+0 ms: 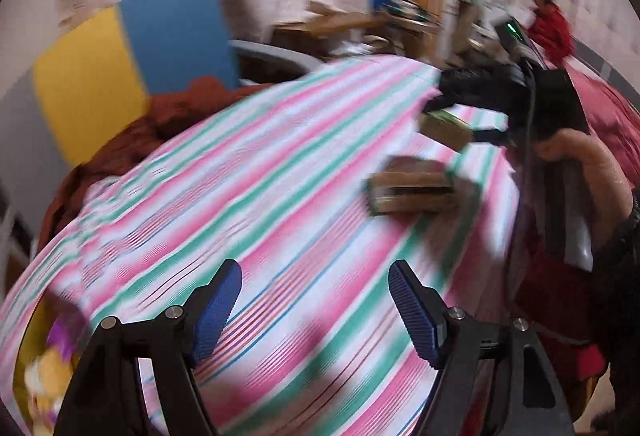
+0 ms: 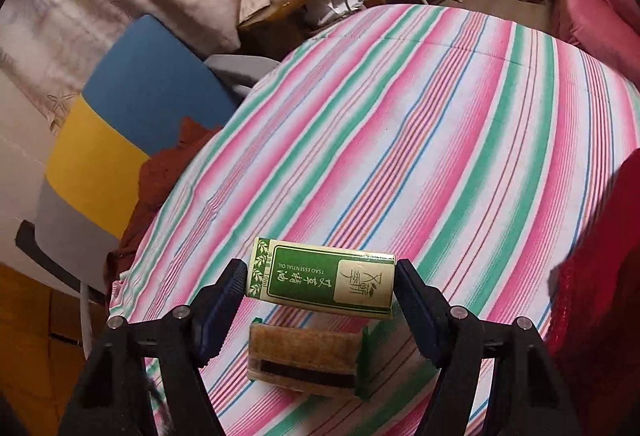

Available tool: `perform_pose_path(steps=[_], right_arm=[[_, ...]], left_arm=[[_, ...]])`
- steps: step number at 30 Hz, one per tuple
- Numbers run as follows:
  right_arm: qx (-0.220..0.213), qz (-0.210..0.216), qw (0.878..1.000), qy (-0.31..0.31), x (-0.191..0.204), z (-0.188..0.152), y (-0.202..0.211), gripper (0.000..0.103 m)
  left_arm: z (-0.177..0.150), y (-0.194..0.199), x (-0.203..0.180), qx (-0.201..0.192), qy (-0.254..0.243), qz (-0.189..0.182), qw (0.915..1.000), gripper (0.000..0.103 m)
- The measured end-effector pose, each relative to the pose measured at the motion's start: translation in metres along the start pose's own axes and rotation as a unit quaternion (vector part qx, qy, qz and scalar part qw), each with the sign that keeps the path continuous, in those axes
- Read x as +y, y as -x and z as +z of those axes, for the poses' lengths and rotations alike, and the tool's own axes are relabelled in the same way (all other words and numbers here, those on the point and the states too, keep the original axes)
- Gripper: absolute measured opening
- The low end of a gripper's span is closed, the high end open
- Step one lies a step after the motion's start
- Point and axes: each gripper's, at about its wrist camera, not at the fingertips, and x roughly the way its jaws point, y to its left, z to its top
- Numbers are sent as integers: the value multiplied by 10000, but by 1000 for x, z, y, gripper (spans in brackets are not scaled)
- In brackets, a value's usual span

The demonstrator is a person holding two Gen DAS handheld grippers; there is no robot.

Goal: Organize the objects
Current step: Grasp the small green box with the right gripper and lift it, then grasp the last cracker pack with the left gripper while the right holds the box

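A green and cream essential oil box [image 2: 322, 284] hangs above the striped cloth, with my right gripper [image 2: 320, 290] shut on its two ends. Under it on the cloth lies a tan box with a dark stripe and a green edge [image 2: 308, 364]. The left wrist view is blurred: the same tan box [image 1: 412, 191] lies at the right of the cloth, and beyond it the right gripper [image 1: 456, 119] holds the oil box [image 1: 444, 127] in the air. My left gripper [image 1: 316, 312] stands open over the near part of the cloth, with nothing between its blue pads.
The striped pink, green and white cloth [image 2: 440, 123] covers a round table. A blue, yellow and grey cushion [image 2: 120, 123] and a rust-red fabric [image 2: 168, 163] lie at its left. A colourful packet [image 1: 48, 368] shows at the lower left. A person in red [image 1: 550, 23] sits far back.
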Motion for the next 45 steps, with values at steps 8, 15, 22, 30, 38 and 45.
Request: perform_pose_path(steps=[8, 15, 22, 30, 38, 45], right_arm=[[-23, 394, 9992, -73, 1, 1, -13, 75], [26, 565, 9981, -241, -5, 5, -16, 75], [87, 603, 9978, -266, -5, 4, -17, 75], [186, 500, 9976, -432, -11, 5, -24, 75], [316, 470, 9979, -320, -8, 4, -28, 75], [703, 597, 9957, 103, 8, -3, -41, 75]], left_arm=[[35, -57, -47, 59, -1613, -599, 9851, 84], [51, -90, -68, 128, -2654, -976, 9591, 88], [60, -117, -84, 154, -3332, -1281, 9340, 97], [69, -151, -88, 351, -3327, -1480, 9307, 98], [59, -151, -70, 759, -2124, -1781, 9578, 55], [16, -115, -39, 966, -667, -1065, 9874, 51]])
